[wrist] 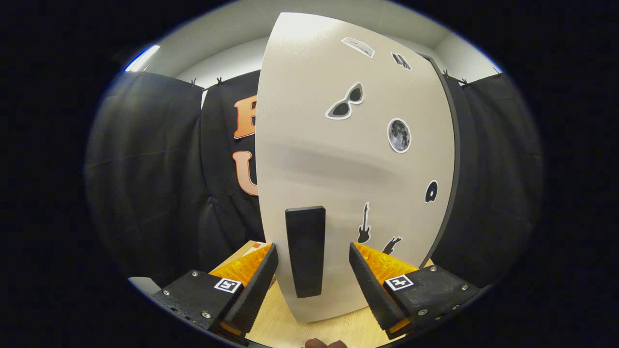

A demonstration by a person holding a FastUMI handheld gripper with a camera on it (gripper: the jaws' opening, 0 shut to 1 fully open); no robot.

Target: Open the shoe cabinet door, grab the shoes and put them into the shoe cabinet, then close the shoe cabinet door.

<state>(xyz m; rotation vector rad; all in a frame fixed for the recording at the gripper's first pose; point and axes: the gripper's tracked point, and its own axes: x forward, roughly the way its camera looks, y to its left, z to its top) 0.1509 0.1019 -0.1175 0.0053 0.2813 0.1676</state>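
Black cloth backs the upright shoe cabinet door (pixel 338 159); its vertical handle (pixel 305 251) stands between the gripper's (pixel 313 270) spread, untouching fingers.

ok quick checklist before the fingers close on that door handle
1. Handle lies between the fingers: ok.
2. Gripper open wide enough to clear the handle on both sides: ok.
3. Fingers pressing on the handle: not ok, gaps show either side.
4. Handle roughly centred in the gap: ok.
5. Cabinet door fully shut or partly swung: cannot tell.
6. Shoes ready nearby: cannot tell.
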